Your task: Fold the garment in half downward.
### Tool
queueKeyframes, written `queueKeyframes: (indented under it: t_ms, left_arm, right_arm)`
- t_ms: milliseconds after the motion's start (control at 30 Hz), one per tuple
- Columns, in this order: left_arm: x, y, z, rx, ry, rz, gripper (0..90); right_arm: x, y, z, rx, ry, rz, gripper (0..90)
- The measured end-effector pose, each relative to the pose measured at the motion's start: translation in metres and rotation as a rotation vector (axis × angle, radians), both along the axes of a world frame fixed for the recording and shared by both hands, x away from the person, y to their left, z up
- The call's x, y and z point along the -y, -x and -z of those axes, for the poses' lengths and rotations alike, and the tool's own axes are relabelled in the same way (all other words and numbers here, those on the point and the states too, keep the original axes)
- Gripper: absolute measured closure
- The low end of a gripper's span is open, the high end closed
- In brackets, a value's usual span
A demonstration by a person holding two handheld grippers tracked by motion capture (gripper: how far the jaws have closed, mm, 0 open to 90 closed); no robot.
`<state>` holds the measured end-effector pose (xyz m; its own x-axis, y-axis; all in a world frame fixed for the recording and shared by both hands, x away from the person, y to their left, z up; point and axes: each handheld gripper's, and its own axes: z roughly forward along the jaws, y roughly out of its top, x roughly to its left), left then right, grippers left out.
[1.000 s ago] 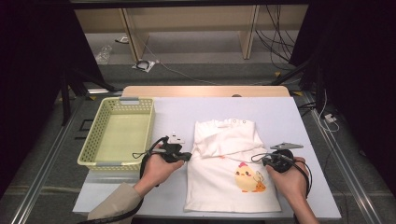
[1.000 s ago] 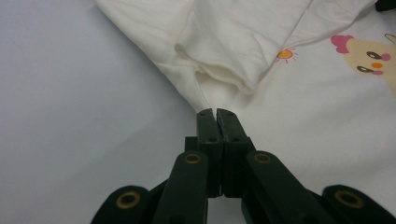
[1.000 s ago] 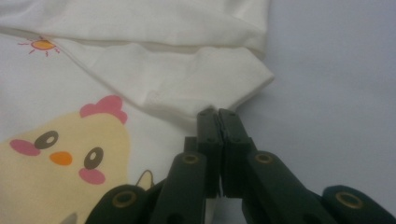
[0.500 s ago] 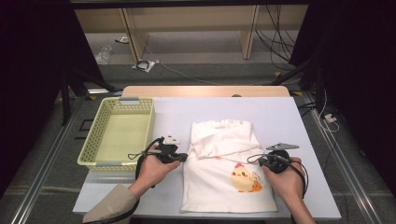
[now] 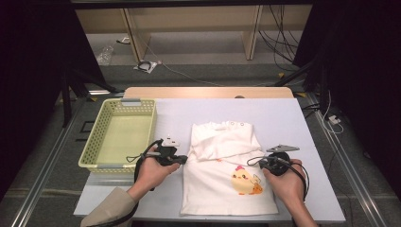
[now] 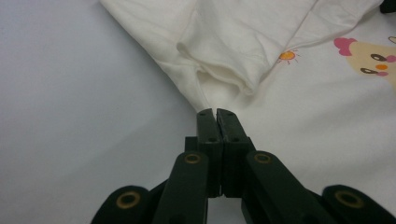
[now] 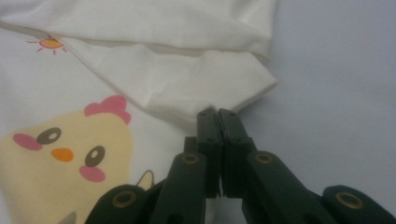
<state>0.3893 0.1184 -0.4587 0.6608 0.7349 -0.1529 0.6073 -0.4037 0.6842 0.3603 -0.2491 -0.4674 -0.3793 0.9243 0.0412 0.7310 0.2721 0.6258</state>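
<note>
Between our two grippers, white shirt (image 5: 227,175) lies flat on table (image 5: 283,118), chick print facing up. Our left gripper (image 5: 182,161) jaws pressed together, clamped on shirt's folded edge at its tips. Our right gripper (image 5: 261,163) likewise clamped on folded sleeve corner. Yellow basket (image 5: 97,158) sits just beyond left gripper's outer side.

Pale lavender desk (image 5: 283,118) with a wood strip along the far edge. Sitting right on it: a yellow mesh basket (image 5: 138,109) on the left, and a white shirt (image 5: 227,189) with a chick print, half folded, in the middle.
</note>
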Motion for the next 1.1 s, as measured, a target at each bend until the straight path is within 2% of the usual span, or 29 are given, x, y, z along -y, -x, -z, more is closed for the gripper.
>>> queueKeyframes:
  t_ms: [1100]
  left_arm:
    - [-0.033, 0.006, -0.001, -0.015, -0.001, -0.036, 88.8]
  right_arm:
    - [-0.029, -0.005, 0.002, -0.015, 0.0, -0.063, 88.8]
